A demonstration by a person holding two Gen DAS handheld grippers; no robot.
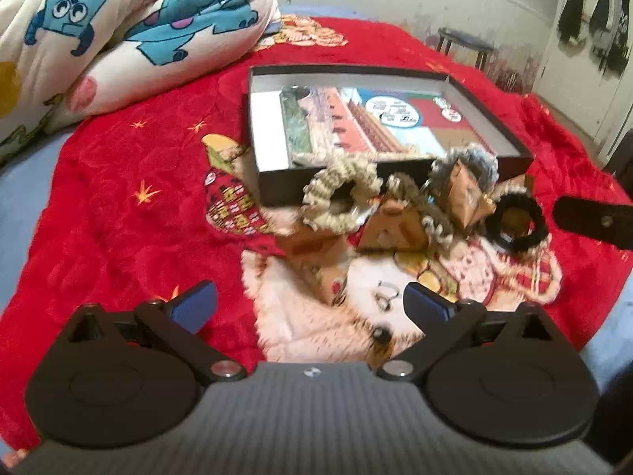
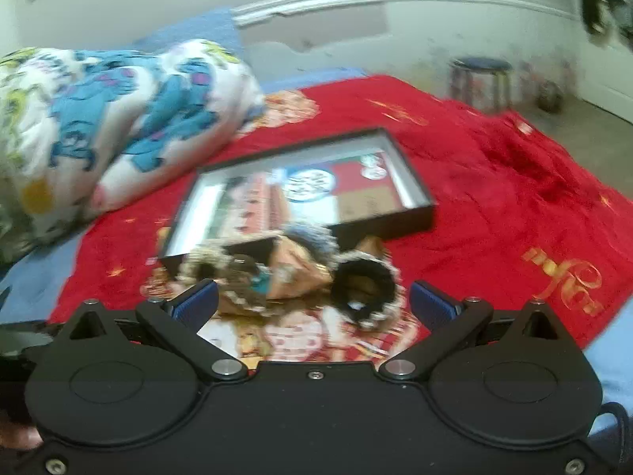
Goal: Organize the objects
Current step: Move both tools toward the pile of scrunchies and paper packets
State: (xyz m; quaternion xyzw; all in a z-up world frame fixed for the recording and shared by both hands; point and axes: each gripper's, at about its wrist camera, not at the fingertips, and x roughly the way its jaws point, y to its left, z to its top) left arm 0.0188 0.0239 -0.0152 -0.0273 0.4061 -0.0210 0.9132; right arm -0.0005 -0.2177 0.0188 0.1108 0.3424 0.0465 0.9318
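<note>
Reaching for the heap comes first, and both tools are ready for it: the left gripper (image 1: 310, 303) and the right gripper (image 2: 314, 301) have their jaws spread wide with nothing between them. The pile of scrunchies and small cardboard packets lies on the red blanket (image 1: 118, 198), touching the near wall of the shallow black box (image 1: 395, 174). In the left view the cream scrunchie (image 1: 340, 198) sits at about 12 o'clock from the fingers, the black scrunchie (image 1: 518, 223) at 2 o'clock, and two small rings (image 1: 385, 295) lie just inside the right finger. In the right view the black scrunchie (image 2: 364, 289) lies almost between the pads, at 1 o'clock, so it looks like the easiest first pick. Closing across one side of its loop, rather than over the whole ring, should keep neighbours from lifting with it. Blur in the right view makes finer detail uncertain. The box, at 12 o'clock, seems the likely destination.
</note>
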